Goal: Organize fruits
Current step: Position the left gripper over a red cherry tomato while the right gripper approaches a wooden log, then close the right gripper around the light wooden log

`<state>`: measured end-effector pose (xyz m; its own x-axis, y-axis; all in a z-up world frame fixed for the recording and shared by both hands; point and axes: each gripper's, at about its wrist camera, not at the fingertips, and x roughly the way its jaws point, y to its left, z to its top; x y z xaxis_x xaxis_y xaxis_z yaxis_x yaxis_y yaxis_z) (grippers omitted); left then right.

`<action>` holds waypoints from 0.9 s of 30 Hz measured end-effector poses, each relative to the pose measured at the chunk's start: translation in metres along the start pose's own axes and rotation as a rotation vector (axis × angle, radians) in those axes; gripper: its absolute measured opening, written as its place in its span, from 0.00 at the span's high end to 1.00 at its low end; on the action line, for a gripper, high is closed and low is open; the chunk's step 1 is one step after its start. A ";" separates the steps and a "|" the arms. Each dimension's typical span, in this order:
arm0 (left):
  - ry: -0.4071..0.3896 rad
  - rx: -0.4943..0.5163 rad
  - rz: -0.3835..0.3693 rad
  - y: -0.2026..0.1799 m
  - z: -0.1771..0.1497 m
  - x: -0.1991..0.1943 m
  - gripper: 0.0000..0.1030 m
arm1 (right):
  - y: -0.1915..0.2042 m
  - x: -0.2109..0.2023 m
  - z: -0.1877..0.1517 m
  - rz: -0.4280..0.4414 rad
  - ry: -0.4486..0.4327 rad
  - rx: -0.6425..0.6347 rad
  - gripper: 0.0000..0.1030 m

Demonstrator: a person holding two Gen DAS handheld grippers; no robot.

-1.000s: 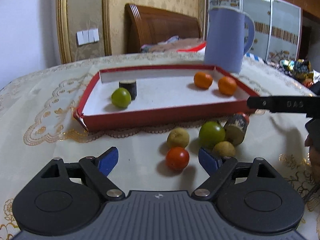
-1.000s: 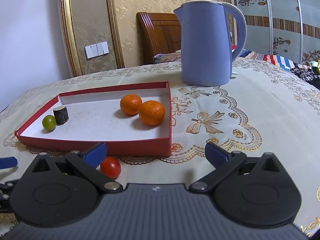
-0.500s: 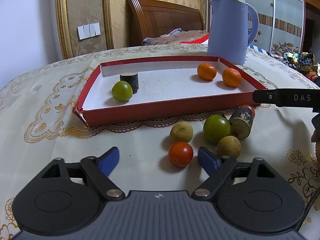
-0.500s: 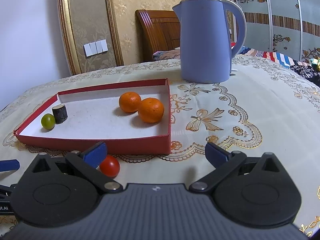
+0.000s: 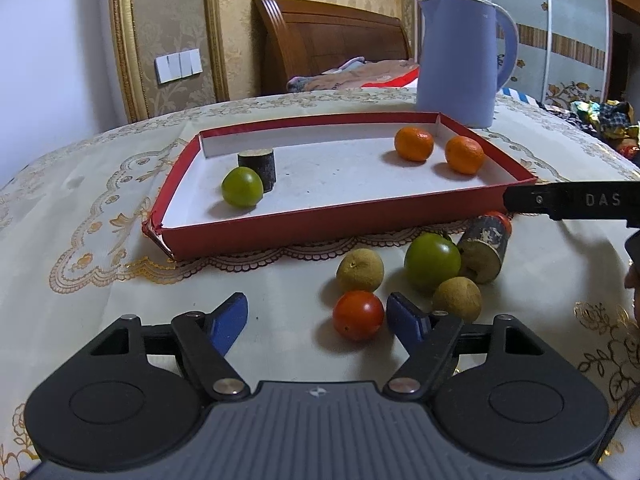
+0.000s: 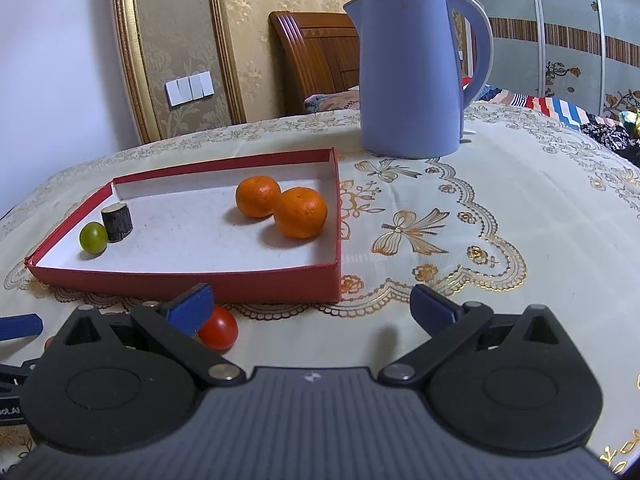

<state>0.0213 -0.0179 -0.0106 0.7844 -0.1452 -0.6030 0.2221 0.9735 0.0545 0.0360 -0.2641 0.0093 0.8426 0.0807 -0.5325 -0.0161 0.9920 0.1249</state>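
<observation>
**Red tomato between spread blue fingers**

Blue-padded fingers of the left gripper (image 5: 316, 316) had just been closing yet stood apart, the red tomato (image 5: 358, 315) between them, untouched, on the tabletop (image 5: 100, 280). The right gripper (image 6: 312, 304) was spread, holding nothing. Beyond lay two brownish fruits (image 5: 360, 270), a green fruit (image 5: 432, 262), then the red tray (image 5: 280, 232) with two oranges (image 5: 414, 144).

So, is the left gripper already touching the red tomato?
Apart. In the left wrist view the left gripper, whose jaws have just been closing, shows tablecloth between its blue pads and the red tomato on both sides.
</observation>
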 end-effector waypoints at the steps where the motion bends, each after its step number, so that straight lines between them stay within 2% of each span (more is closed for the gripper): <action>1: 0.000 0.000 0.010 0.000 0.000 0.000 0.25 | 0.000 0.000 0.000 0.000 0.001 0.001 0.00; 6: 0.005 -0.082 0.082 0.018 -0.002 -0.001 0.25 | -0.002 0.001 0.000 0.004 0.002 0.009 0.00; 10: 0.005 -0.150 0.108 0.033 -0.002 -0.002 0.25 | -0.002 -0.004 -0.004 0.041 0.017 -0.015 0.00; 12: 0.008 -0.133 0.122 0.031 -0.002 -0.001 0.24 | -0.001 -0.012 -0.010 0.069 0.025 -0.062 0.00; 16: 0.010 -0.136 0.122 0.032 -0.003 0.000 0.23 | 0.002 -0.026 -0.019 0.046 0.005 -0.120 0.00; 20: 0.012 -0.144 0.125 0.033 -0.004 -0.001 0.21 | 0.017 -0.016 -0.019 0.009 0.066 -0.201 0.00; 24: 0.012 -0.146 0.123 0.033 -0.004 -0.001 0.21 | 0.026 -0.023 -0.021 0.039 0.034 -0.249 0.00; 27: 0.012 -0.147 0.122 0.034 -0.004 -0.001 0.21 | 0.034 -0.025 -0.022 0.113 0.029 -0.302 0.00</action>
<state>0.0258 0.0156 -0.0113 0.7933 -0.0236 -0.6084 0.0383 0.9992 0.0113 0.0021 -0.2307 0.0082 0.8108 0.1905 -0.5534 -0.2716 0.9600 -0.0675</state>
